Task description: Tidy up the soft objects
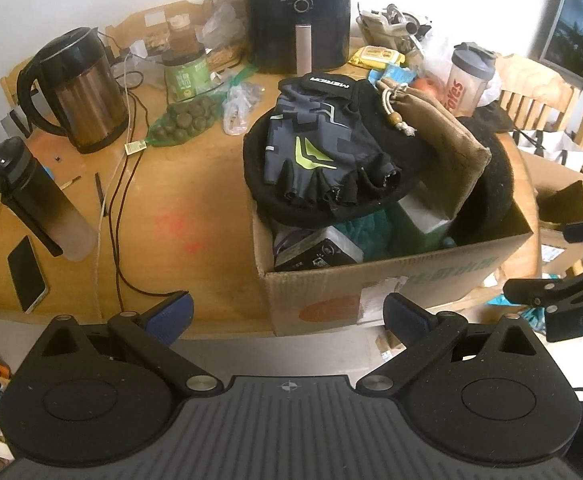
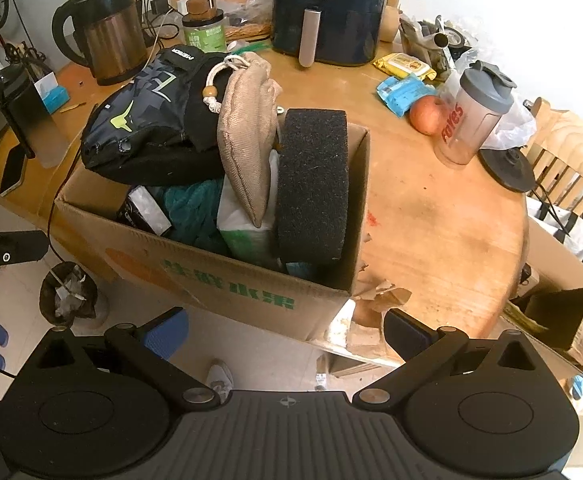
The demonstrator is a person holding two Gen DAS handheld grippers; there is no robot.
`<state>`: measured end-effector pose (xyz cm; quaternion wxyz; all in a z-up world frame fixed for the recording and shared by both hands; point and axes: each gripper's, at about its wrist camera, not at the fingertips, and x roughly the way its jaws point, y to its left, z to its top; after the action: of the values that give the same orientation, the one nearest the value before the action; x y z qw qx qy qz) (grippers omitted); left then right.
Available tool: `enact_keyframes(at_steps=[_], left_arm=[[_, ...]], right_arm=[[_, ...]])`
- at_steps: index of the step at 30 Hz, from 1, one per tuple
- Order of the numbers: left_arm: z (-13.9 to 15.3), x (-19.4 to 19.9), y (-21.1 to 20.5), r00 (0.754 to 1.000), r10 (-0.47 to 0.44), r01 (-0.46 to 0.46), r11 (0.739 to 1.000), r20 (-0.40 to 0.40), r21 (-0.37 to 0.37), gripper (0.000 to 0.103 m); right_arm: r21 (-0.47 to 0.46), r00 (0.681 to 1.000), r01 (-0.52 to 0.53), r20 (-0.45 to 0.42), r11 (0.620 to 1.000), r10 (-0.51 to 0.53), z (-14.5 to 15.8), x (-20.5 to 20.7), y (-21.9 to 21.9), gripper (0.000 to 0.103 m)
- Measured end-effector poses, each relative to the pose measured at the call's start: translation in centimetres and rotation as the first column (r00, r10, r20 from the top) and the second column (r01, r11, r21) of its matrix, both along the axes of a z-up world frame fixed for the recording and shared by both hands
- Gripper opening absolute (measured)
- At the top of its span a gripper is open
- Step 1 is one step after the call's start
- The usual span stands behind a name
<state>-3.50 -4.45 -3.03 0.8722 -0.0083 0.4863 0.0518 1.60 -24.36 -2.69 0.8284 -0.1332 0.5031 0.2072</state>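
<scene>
A: Item list, surroundings first?

B: On the wooden surface (image 1: 195, 184): steel kettle (image 1: 87, 96) at back left, dark bottle (image 1: 31, 196) lying beside a phone (image 1: 27, 276), green-lidded jar (image 1: 185, 76), black air fryer (image 1: 297, 16) at the back, shaker cup (image 2: 475, 120) with an apple (image 2: 425, 114) touching it on the right. A cable (image 1: 119, 216) trails across the surface just left of the box.

A: And the task items?

B: Cardboard box (image 2: 227, 280) at the near edge of the surface, piled past its rim. Contents: grey-and-black fingerless glove (image 1: 315, 152) with lime chevrons, lying on a black knit item (image 1: 291, 204); tan drawstring pouch (image 2: 247, 132), tilted, leaning against a black foam block (image 2: 313, 184) that stands upright against the box's right wall; teal cloth (image 2: 189, 208) lower down.

A: Claws?

B: My left claw (image 1: 287, 314) and my right claw (image 2: 287, 330) both spread wide, holding nothing, short of the box's near wall.
</scene>
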Motion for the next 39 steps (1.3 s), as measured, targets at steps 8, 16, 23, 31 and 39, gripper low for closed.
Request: enact_keyframes(at_steps=[8,16,23,31,39], left_arm=[[0.1,0.0,-0.3,1.0,-0.002,0.002,1.0,-0.003,0.014,0.103],[0.1,0.1,-0.6,1.0,0.009,-0.008,0.999,-0.015,0.034,0.103],[-0.1,0.3,-1.0,0.999,0.018,-0.017,0.999,-0.039,0.042,0.103],[-0.2,0.6,-1.3,0.998,0.022,-0.019,0.999,-0.053,0.049,0.103],[-0.3,0.8,-1.4,0.998,0.019,-0.017,0.999,-0.057,0.049,0.103]], right_arm=[[0.009,1.0,0.006,0.007,1.0,-0.006,0.3,0.0,-0.2,0.103],[0.019,1.0,0.005,0.001,1.0,-0.005,0.1,0.3,-0.5,0.103],[0.034,1.0,-0.004,-0.007,0.999,0.004,-0.1,0.6,-0.7,0.103],[0.036,1.0,-0.011,-0.011,0.999,0.012,-0.2,0.7,-0.7,0.103],[0.035,1.0,-0.018,-0.008,0.999,0.018,-0.3,0.9,-0.5,0.103]])
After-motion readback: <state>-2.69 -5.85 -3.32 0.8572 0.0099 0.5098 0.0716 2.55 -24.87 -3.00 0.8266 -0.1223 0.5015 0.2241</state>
